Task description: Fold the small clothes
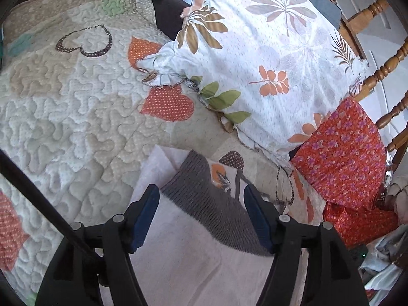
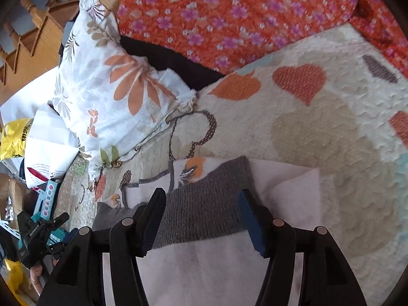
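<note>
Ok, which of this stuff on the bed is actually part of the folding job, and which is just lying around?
Job:
- pale pink garment with grey ribbed band
- left gripper, open above it
- right gripper, open above it

Lying about:
- leaf-print pillow
- red floral cloth
- heart quilt
- yellow bag

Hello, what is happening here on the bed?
A person is folding a small pale garment with a grey knit band on a heart-patterned quilt. The left gripper and right gripper both stand open over the band, holding nothing. A leaf-print pillow and red floral cloth lie beside it.
</note>
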`<state>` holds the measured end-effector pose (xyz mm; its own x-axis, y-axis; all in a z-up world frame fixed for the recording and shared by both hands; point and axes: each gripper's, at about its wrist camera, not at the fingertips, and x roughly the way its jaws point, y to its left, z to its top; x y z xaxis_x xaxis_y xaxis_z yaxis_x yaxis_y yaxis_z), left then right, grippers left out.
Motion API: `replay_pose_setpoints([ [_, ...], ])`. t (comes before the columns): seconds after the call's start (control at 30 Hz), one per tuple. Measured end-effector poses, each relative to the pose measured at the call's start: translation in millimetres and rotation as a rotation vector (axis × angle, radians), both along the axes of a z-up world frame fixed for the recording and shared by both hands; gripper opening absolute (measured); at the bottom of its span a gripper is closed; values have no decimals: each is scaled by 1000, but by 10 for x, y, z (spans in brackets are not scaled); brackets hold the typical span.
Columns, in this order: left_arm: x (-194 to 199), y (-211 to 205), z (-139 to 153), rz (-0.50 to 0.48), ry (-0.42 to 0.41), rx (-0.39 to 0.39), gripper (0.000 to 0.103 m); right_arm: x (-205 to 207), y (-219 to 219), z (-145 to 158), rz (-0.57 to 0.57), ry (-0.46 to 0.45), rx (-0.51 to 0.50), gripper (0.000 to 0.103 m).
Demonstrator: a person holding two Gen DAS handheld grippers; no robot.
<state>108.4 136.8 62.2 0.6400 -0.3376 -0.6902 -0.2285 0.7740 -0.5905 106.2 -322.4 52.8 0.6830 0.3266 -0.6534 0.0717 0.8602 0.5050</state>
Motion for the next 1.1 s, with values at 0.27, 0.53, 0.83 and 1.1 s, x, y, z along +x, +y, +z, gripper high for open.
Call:
replay_pose_setpoints([
  [0.27, -451, 114, -64, -43, 48, 202, 70, -505, -179, 8, -1, 52, -97, 66],
  [0.53, -940, 72, -62, -47, 55, 450, 70, -938, -83, -5, -16, 107, -318, 66],
  [0.83, -1363, -201, 189, -45, -53, 509, 70, -1397, 274, 256, -33, 24, -553, 69],
  [1.1, -1667, -286, 85, -59, -37, 501, 73, -1561, 446, 168, -20, 36, -670, 69],
])
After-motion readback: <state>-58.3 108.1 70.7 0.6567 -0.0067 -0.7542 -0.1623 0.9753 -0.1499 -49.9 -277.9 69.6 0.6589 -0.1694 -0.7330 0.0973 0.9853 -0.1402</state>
